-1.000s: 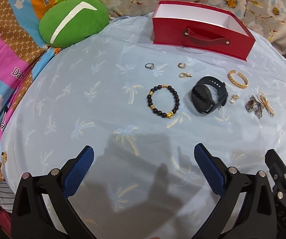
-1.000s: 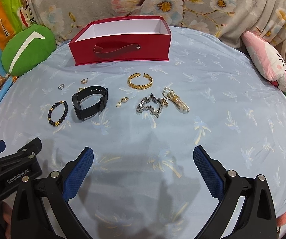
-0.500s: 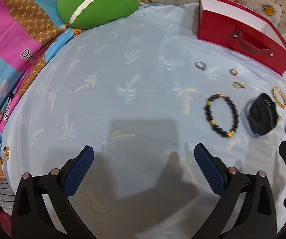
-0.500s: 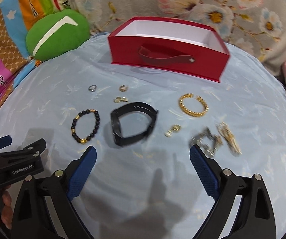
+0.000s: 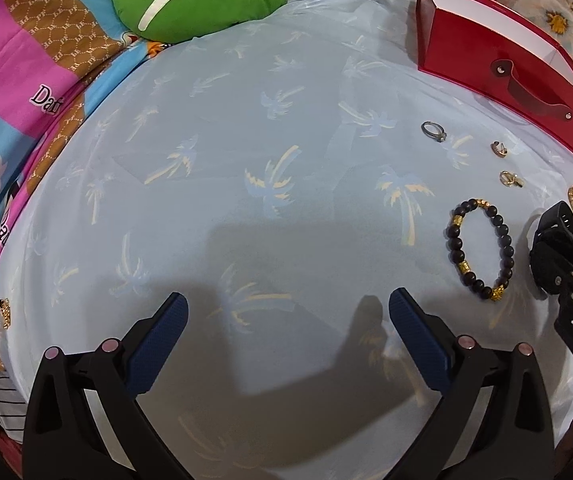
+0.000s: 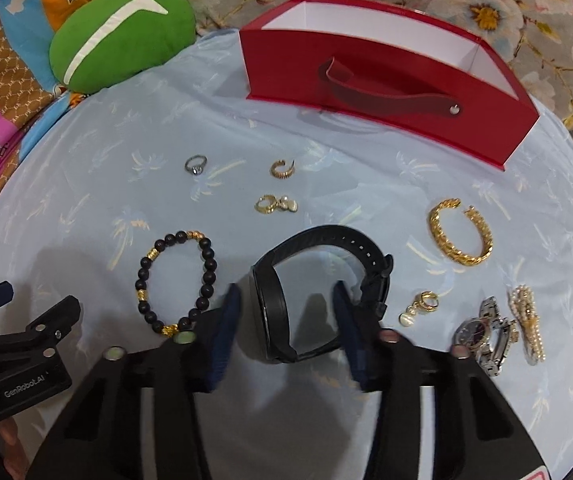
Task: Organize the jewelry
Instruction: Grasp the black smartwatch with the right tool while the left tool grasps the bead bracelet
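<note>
Black watch (image 6: 318,292) on edge, loop opening upward, between right gripper (image 6: 288,328) fingers, apart; left gripper (image 5: 288,340) fingers apart.

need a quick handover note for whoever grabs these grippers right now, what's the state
Right gripper: open, fingers either side of the black smartwatch, not yet closed on it.
Left gripper: open, empty, over bare cloth.
Red box: open at the back; no jewelry seen inside, though its floor is hidden.
On the cloth: beaded bracelet, silver ring, gold earrings, gold chain bangle, silver watch, pearl piece.
Done: nothing boxed yet. Left: probably grip the smartwatch, box it, then the rest.
</note>
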